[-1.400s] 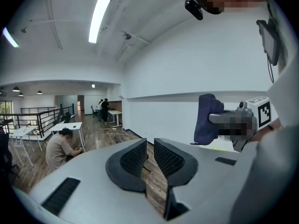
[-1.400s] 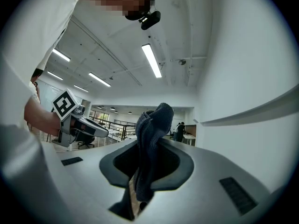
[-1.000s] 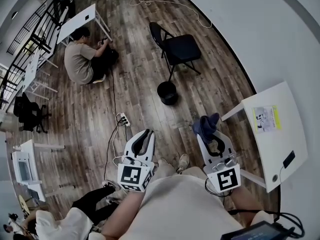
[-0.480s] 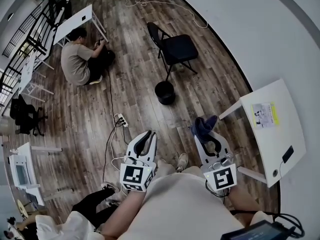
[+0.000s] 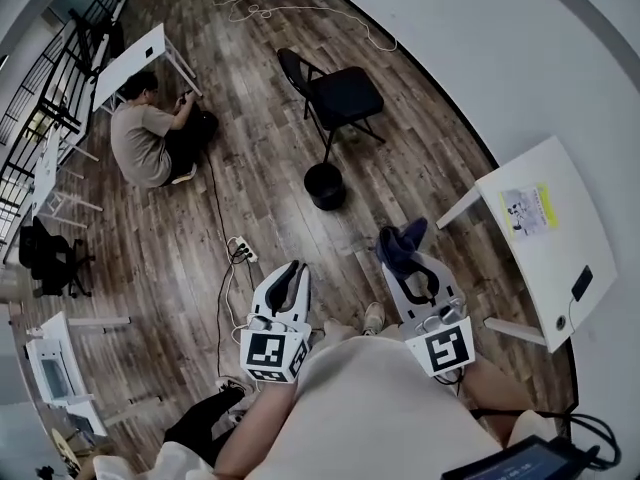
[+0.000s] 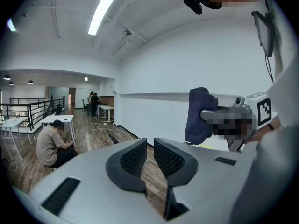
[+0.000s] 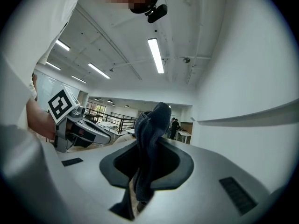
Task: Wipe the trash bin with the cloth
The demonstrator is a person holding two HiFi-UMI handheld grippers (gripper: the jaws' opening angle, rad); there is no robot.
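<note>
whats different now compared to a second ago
The right gripper, holding the cloth, edged slightly left and up in the head view; the bin and chair slid left too as the view swung. Nothing was grabbed or released. The cloth stays clamped, the left gripper stays empty, the bin untouched.

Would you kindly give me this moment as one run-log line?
right gripper: shut on cloth | left gripper: open, empty | bin: on floor ahead, not yet touched
</note>
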